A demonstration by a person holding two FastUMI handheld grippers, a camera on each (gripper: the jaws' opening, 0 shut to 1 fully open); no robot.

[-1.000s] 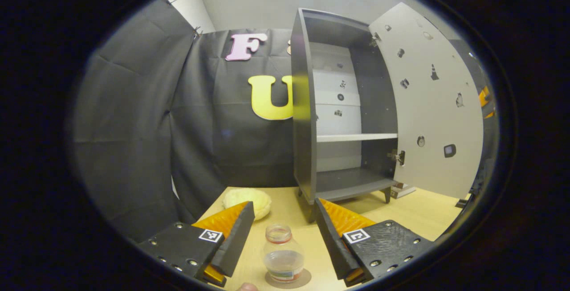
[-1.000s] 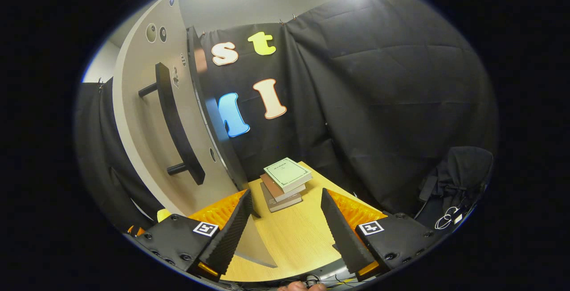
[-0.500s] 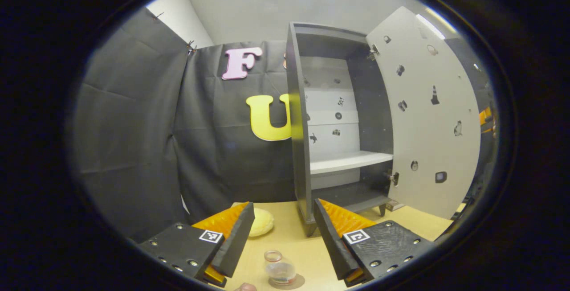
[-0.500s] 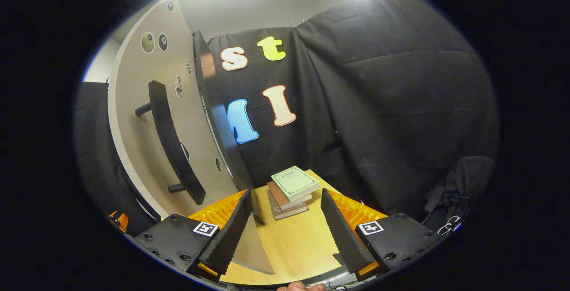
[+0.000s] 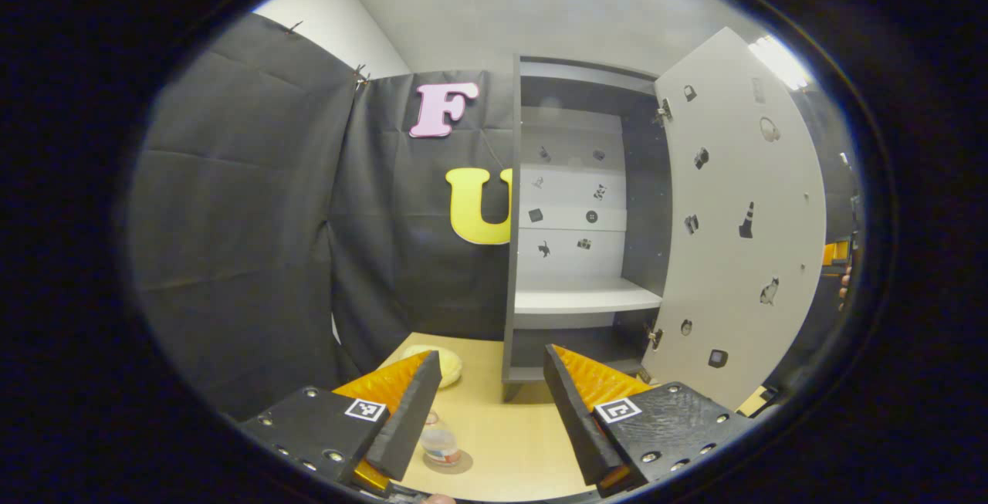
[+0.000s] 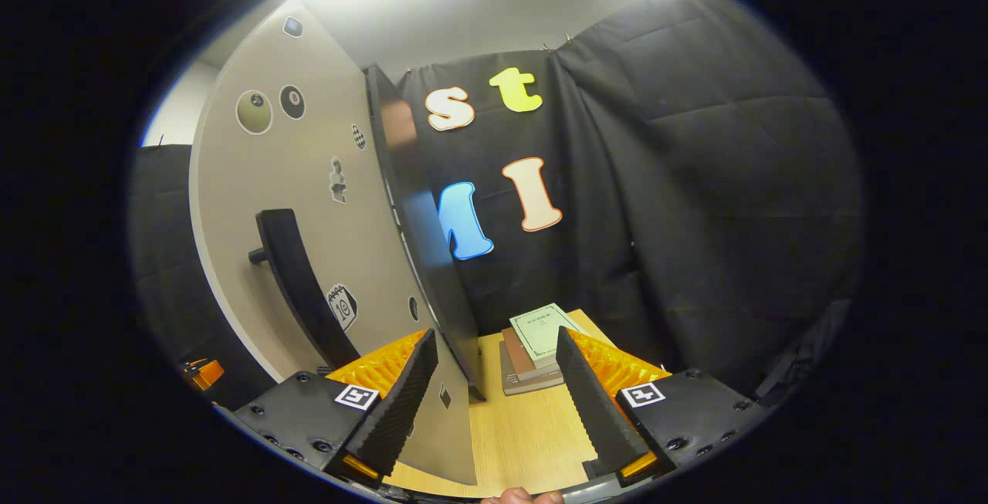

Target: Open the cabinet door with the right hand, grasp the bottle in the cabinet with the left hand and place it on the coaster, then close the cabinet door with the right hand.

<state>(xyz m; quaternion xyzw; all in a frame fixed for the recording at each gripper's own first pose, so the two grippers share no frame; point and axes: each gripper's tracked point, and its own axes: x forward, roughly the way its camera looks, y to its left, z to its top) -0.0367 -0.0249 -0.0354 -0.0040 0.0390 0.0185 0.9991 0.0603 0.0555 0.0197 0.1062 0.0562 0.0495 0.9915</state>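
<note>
Bottle set on coaster, cabinet door open.
Left gripper view: the left gripper (image 5: 491, 400) is released above the bottle (image 5: 441, 442) standing on the coaster (image 5: 454, 463). Right gripper view: the right gripper (image 6: 495, 388) gapes empty beside the cabinet door (image 6: 309, 180), near its handle (image 6: 297, 288).

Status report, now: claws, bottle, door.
Left claw open, empty. Right claw open, beside door. Bottle standing on coaster. Door open; nothing blocking it.

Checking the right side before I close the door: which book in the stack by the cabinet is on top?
The pale green book tops the stack; the brown book and a darker book lie under it.
</note>
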